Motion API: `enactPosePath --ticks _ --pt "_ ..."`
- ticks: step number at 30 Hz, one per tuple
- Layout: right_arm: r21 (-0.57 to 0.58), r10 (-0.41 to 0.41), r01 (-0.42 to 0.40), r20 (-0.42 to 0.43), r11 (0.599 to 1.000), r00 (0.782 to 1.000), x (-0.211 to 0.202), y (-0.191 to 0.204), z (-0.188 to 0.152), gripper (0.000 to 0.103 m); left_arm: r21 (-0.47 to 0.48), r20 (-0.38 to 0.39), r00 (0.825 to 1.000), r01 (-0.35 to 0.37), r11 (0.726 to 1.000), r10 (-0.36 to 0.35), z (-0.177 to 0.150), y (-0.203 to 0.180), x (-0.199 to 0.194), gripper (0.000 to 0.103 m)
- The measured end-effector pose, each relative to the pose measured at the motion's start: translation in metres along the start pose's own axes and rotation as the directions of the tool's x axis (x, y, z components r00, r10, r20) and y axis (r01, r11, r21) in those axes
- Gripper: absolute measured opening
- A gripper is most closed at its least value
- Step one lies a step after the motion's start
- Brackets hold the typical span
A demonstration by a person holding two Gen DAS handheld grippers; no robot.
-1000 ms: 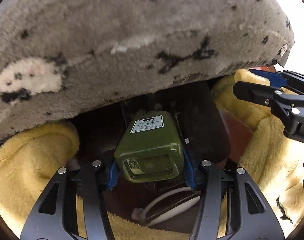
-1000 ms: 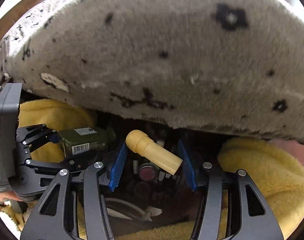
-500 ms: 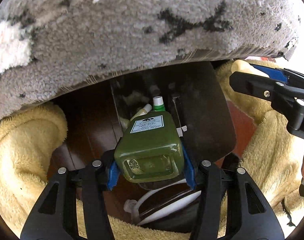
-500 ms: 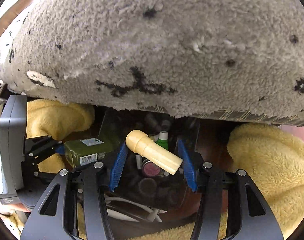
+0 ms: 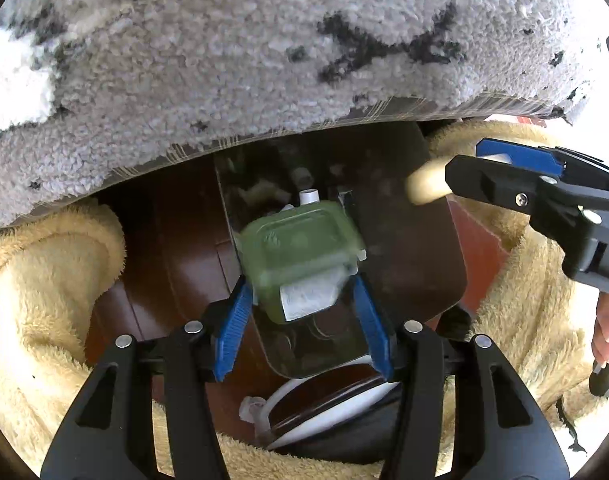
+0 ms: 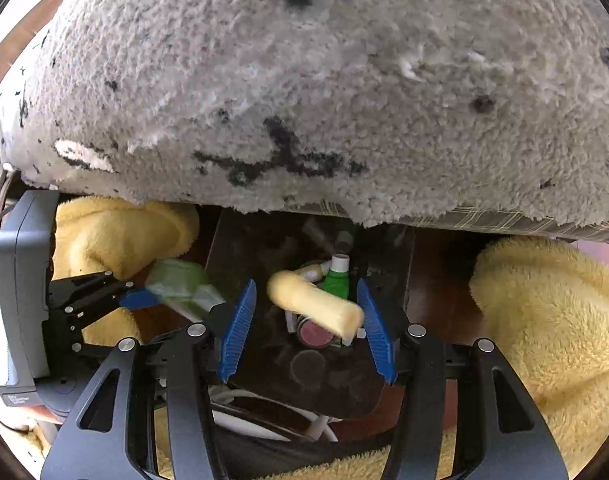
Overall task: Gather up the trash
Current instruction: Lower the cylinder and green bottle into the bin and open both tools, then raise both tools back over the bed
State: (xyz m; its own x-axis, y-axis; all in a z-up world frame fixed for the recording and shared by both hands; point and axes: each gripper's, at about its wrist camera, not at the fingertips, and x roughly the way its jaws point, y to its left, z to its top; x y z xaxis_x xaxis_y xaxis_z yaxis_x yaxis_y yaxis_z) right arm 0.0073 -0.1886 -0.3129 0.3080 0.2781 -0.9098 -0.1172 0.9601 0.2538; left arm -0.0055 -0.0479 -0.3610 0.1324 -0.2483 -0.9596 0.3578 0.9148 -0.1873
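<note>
Left wrist view: the left gripper [image 5: 302, 320] has its jaws opening, and the blurred green bottle [image 5: 300, 256] lies just beyond its blue pads [image 5: 234, 334], over the dark bin [image 5: 408, 248], under the grey rug's edge [image 5: 288, 132]. Right wrist view: the right gripper [image 6: 306, 322] has its jaws opening, with the blurred cream tube [image 6: 314, 306] between the pads, above the bin's litter, yellow fleece [image 6: 552, 320] crowding its right.

right tool [image 6: 306, 330] opening | cream tube [image 6: 314, 305] blurred, between pads
</note>
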Motion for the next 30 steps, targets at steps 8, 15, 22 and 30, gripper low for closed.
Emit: enactPosePath --ticks 8,15,22,30 --pt "0.017 -0.070 0.069 0.039 0.997 0.997 -0.008 -0.008 0.002 0.086 -0.011 0.047 0.999 -0.025 1.000 0.025 0.003 0.004 -0.027 0.083" --pt "0.000 -0.129 0.130 0.112 0.992 0.985 -0.036 -0.007 0.009 0.088 0.031 0.126 0.991 -0.044 0.999 0.039 0.003 0.002 -0.062 0.090" --pt "-0.027 -0.126 0.134 0.203 0.991 0.971 -0.067 0.000 0.018 0.088 0.060 0.238 0.968 -0.102 0.993 0.085 0.009 -0.002 -0.113 0.090" --pt "-0.038 -0.135 0.160 0.372 0.986 0.918 -0.129 0.005 0.039 0.088 0.073 0.389 0.910 -0.185 0.980 0.143 0.022 -0.001 -0.181 0.090"
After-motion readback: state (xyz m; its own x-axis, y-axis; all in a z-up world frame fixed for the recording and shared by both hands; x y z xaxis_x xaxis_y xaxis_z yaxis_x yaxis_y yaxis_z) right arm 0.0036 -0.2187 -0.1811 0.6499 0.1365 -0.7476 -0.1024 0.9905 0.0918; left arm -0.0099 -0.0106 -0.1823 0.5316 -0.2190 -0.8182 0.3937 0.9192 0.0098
